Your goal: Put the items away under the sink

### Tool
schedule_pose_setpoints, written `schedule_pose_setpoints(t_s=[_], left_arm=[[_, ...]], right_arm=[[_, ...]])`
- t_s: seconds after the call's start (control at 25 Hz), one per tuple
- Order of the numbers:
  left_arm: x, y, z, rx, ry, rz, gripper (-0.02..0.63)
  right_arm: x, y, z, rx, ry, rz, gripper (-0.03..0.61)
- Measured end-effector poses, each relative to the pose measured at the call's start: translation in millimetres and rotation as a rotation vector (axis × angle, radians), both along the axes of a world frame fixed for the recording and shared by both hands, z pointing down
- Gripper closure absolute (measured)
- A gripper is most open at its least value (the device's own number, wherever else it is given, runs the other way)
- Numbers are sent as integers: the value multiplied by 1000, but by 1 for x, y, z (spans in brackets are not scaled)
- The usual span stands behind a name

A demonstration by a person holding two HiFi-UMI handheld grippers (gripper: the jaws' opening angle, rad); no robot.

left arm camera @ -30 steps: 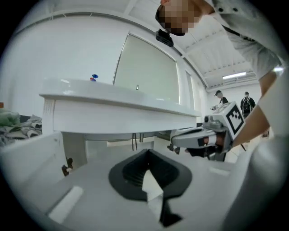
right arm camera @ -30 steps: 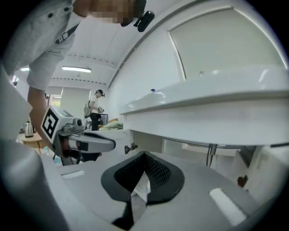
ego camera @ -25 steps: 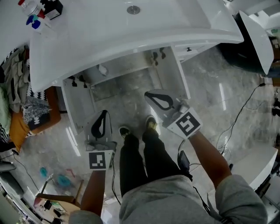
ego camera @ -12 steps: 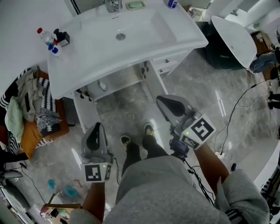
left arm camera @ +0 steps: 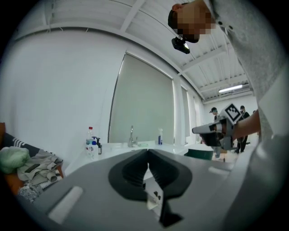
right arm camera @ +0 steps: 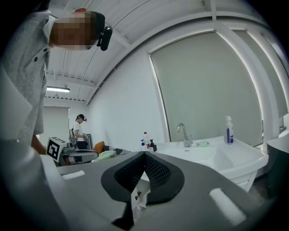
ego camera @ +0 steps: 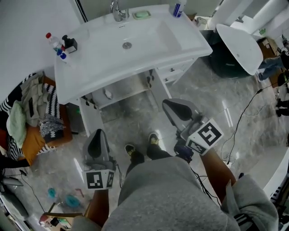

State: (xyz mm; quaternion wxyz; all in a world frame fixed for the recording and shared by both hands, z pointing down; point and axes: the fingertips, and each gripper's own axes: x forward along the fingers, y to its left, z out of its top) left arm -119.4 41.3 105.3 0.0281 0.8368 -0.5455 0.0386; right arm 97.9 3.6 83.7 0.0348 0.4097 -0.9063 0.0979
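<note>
On the left end of the white sink top [ego camera: 149,43] stands a cluster of small bottles [ego camera: 59,44], one with a red cap. A blue-and-white spray bottle [ego camera: 179,8] and a green soap dish [ego camera: 141,14] sit by the faucet [ego camera: 118,9]. Below, the cabinet [ego camera: 124,92] stands with both doors open, and a small white object [ego camera: 107,94] lies inside. My left gripper [ego camera: 95,136] is shut and empty, above the floor in front of the left door. My right gripper [ego camera: 170,105] is shut and empty too, in front of the right door. The bottles [left arm camera: 92,143] also show in the left gripper view.
A pile of clothes on an orange seat [ego camera: 31,113] lies left of the cabinet. At the right stands a white oval basin [ego camera: 241,45], and cables [ego camera: 246,117] run over the marble floor. Blue items [ego camera: 63,196] lie at the lower left. My own feet [ego camera: 142,146] stand between the grippers.
The head view has risen and pulled back, so the whole sink top now shows. Both grippers have drawn back from the open cabinet and stay shut.
</note>
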Motion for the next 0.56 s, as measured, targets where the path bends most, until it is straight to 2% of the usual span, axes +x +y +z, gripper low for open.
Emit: schedule_pose_setpoints(t_s=[0.56], left_arm=[[-1, 4, -3, -7, 1, 15, 603]], right_arm=[[-12, 8, 0, 3, 8, -32, 584]])
